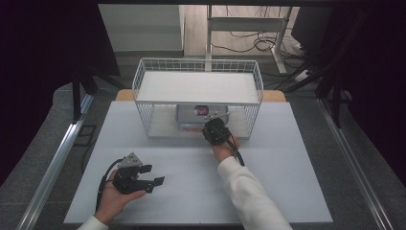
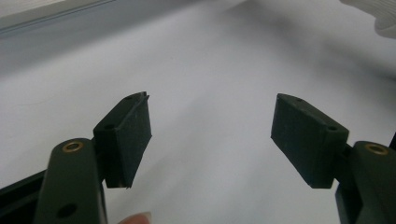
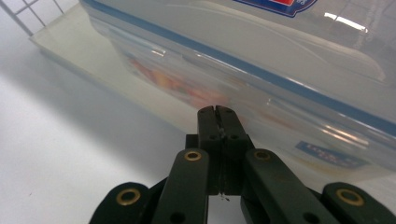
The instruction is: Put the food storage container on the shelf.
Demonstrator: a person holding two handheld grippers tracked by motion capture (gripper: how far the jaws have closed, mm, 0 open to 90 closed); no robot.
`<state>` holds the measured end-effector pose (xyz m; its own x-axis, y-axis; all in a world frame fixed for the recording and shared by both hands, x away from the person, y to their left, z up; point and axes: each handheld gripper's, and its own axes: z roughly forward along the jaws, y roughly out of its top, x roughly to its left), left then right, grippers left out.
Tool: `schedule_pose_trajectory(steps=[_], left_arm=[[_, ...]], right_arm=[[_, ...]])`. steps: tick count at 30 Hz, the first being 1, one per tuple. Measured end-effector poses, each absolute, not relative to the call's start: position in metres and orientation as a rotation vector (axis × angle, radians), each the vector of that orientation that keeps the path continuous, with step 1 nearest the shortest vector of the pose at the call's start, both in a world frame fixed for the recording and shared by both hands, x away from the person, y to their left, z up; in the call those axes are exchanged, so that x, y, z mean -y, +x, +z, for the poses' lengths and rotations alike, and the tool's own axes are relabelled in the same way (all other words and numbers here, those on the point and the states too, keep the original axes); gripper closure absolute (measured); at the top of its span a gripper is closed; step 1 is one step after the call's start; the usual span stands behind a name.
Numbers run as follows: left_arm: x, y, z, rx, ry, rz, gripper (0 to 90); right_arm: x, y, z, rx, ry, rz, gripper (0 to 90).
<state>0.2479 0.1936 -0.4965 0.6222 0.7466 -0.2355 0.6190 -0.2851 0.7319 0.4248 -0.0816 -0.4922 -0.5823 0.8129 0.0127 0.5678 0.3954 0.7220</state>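
White table [image 1: 191, 187] carries a wire shelf rack [image 1: 198, 79]; dark curtains and floor cables sit behind. Right gripper [image 3: 217, 111], jaws together, noses at the clear lidded container [image 3: 261, 56] on the bottom shelf. Left gripper [image 2: 210, 135] rests with jaws apart, holding nothing.

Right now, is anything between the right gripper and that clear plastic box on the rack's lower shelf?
Nothing visible. The right gripper, jaws shut, points straight at the clear box on the wire rack's lower shelf, with its tips close against the box's side and only bare shelf edge below them.

Left gripper [image 1: 152, 178] low near the body, cradled in an upturned left hand [image 1: 115, 197], jaws wide apart. Right gripper [image 1: 215, 128] stretched forward on a white-sleeved right arm [image 1: 246, 191], jaws pressed together.
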Motion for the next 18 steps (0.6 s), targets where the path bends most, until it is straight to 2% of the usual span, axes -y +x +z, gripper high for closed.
schedule_pose_trajectory(steps=[11, 18], left_arm=[[-0.194, 0.247, -0.496, -1.075, 2.004, 0.209, 28.8], [-0.196, 0.244, -0.497, -1.089, 1.998, 0.228, 28.8]], right_arm=[[0.104, 0.384, -0.479, -2.428, 1.057, 1.056, 88.6], [0.153, 0.331, -0.465, -2.467, 0.942, 1.087, 88.5]])
